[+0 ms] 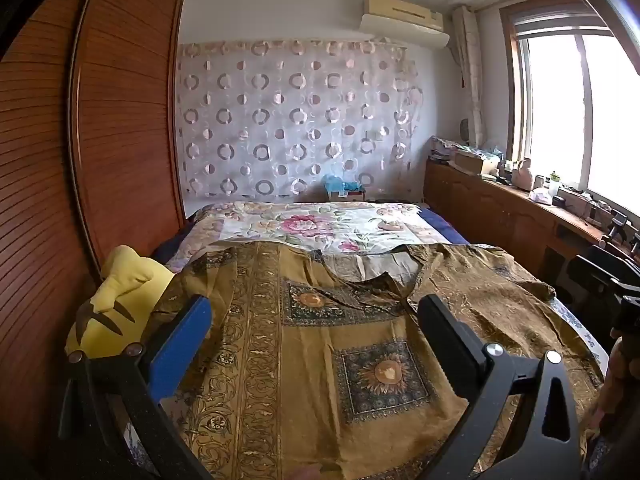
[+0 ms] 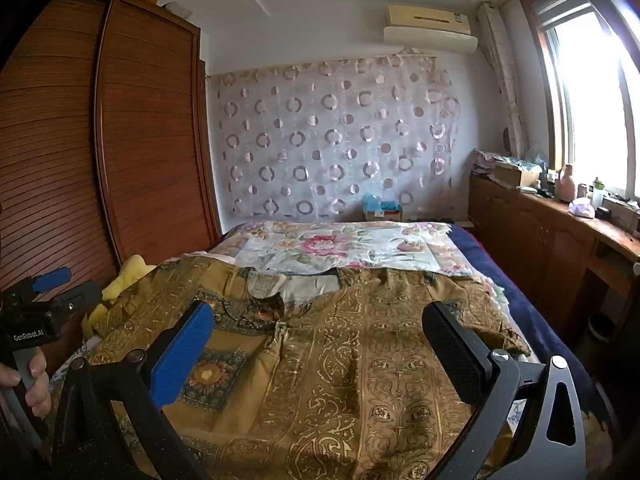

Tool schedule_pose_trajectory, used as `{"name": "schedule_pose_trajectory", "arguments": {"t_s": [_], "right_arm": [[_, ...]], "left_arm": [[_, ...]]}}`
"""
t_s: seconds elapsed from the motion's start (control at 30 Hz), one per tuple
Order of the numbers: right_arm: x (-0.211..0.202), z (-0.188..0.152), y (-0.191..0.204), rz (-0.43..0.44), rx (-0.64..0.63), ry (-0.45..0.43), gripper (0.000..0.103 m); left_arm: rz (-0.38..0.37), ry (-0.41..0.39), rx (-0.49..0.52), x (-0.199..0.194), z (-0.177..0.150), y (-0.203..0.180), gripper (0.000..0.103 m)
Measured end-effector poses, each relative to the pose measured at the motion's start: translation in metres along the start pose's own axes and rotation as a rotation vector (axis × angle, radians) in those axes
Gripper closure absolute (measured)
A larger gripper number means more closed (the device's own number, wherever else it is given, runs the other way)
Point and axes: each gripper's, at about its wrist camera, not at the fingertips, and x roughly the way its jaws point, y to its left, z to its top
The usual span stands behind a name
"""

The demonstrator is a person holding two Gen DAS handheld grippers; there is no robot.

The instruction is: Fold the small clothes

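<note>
One yellow plush toy (image 1: 116, 304) sits at 9 o'clock, at the left edge of the bed (image 1: 304, 224). One brown patterned shirt (image 1: 340, 340) lies flat on the bed, collar at 12 o'clock, far from us. Its long way runs from near to far. The left gripper (image 1: 316, 332) is wide open and holds nothing, over the shirt's left half. The right gripper (image 2: 316, 340) is wide open too, over the right half. Both look about equally near. Two grippers, one shirt.
</note>
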Motion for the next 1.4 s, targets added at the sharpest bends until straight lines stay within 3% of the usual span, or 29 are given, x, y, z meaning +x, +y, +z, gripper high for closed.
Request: {"name": "schedule_pose_trajectory", "arguments": {"t_s": [1.4], "right_arm": [[-0.0019, -0.0007, 0.0007, 0.0, -0.008, -0.003, 0.0]], "left_arm": [[0.003, -0.005, 0.0, -0.0002, -0.0001, 0.0, 0.0]]}}
